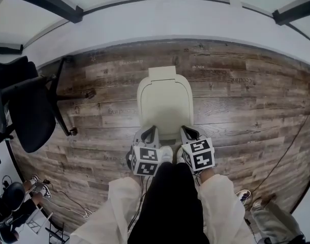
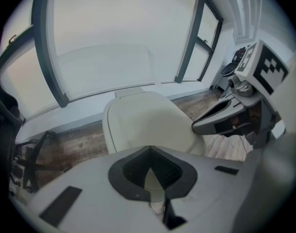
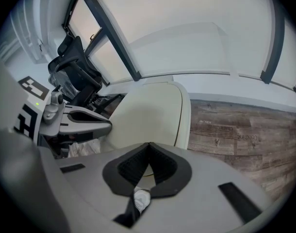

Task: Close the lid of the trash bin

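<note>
The cream trash bin [image 1: 165, 103] stands on the wooden floor straight ahead, with its lid [image 2: 145, 120] lying flat on top and the hinge tab at the far side. Both grippers hover at the bin's near edge. My left gripper [image 1: 150, 133] is shut with nothing between its jaws, its tips [image 2: 149, 148] pointing over the lid. My right gripper [image 1: 189, 132] is also shut and holds nothing, its tips [image 3: 149, 144] just over the lid [image 3: 148, 113]. Each gripper shows in the other's view: the right one [image 2: 225, 118] and the left one [image 3: 85, 120].
A black office chair [image 1: 28, 105] stands to the left of the bin. A thin cable [image 1: 284, 156] runs across the floor at the right. The white wall [image 1: 160, 24] with dark window frames is close behind the bin. The person's legs [image 1: 167, 207] fill the bottom.
</note>
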The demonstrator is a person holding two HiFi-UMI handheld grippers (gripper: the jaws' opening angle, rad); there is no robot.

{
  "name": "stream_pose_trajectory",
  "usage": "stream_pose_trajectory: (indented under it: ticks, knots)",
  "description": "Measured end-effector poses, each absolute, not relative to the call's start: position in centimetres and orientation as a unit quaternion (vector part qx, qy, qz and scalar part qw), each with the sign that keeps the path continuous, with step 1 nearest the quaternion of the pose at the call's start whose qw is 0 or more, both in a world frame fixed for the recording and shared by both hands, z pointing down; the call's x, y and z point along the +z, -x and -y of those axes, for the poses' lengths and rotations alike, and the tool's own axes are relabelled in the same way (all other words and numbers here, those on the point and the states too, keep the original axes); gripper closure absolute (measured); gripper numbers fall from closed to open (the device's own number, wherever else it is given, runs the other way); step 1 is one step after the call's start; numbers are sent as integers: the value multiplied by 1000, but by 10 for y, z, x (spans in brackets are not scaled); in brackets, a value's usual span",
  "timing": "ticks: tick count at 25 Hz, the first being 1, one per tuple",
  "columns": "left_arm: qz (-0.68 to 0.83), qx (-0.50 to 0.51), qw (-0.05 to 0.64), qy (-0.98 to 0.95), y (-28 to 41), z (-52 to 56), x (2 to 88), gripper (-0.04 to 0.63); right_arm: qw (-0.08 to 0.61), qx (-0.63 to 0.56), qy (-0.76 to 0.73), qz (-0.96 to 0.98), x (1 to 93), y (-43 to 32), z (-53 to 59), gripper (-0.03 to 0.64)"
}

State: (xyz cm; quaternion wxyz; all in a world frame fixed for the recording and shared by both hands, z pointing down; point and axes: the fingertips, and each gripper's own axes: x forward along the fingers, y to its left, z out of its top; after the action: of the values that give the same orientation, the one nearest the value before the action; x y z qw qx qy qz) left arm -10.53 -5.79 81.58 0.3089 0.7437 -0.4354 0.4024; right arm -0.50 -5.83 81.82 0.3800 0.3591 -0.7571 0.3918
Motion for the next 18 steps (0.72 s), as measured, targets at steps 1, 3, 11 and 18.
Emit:
stream_pose_trajectory:
  ticks: [1, 3, 11, 18]
  knots:
    - [435, 403, 309, -744, 105, 58, 817, 588, 381, 392, -359, 757, 819, 5, 58, 594]
    - [435, 404, 305, -745, 105, 57, 817, 588, 383, 392, -358, 756, 821, 5, 57, 594]
    - [440, 400, 308, -743, 106, 57, 820, 588, 386, 391, -357, 756, 824, 5, 58, 594]
    - [445, 400, 314, -737, 105, 57, 826, 588, 388, 391, -352, 756, 828, 5, 58, 594]
